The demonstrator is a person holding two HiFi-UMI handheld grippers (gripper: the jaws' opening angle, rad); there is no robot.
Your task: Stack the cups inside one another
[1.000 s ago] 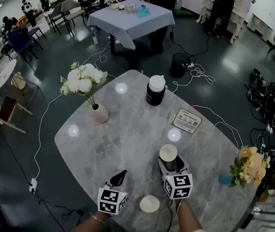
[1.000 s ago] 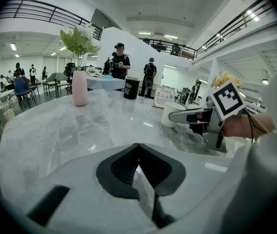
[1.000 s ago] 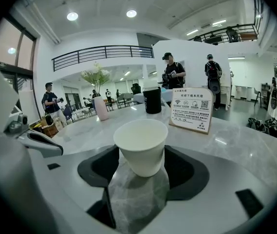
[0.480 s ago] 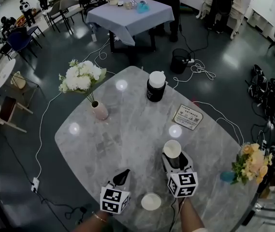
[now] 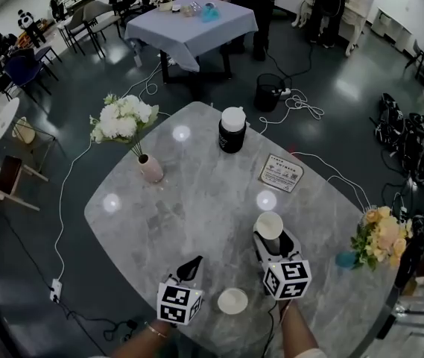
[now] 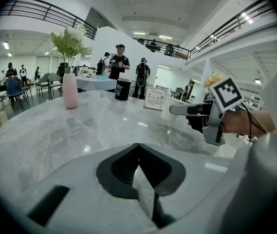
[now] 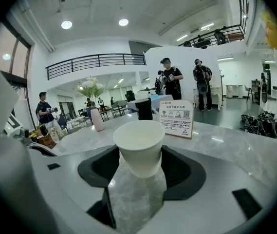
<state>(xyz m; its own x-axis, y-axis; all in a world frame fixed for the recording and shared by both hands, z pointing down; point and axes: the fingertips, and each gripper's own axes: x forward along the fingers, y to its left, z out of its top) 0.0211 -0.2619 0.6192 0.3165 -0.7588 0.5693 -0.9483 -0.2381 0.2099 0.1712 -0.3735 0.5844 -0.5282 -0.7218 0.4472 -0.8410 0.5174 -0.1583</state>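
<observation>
In the head view my right gripper (image 5: pixel 272 239) is shut on a white paper cup (image 5: pixel 269 224), held upright just above the marble table (image 5: pixel 197 207). The right gripper view shows that cup (image 7: pixel 139 145) between the jaws of the right gripper (image 7: pixel 139 164), its base off the surface. A second white cup (image 5: pixel 232 300) stands on the table near the front edge, between the two grippers. My left gripper (image 5: pixel 194 262) hovers to its left, shut with nothing in it. In the left gripper view the left gripper (image 6: pixel 138 146) has its jaws together, and the right gripper (image 6: pixel 189 109) shows at the right.
A black jar with a white lid (image 5: pixel 231 130) stands at the far side. A pink vase of white flowers (image 5: pixel 150 168) is at the left, a small sign card (image 5: pixel 281 173) at the right. Yellow flowers (image 5: pixel 379 237) sit at the right edge.
My right gripper has risen a little with the cup still in it and drifted slightly right. The left gripper and the second cup have stayed where they were.
</observation>
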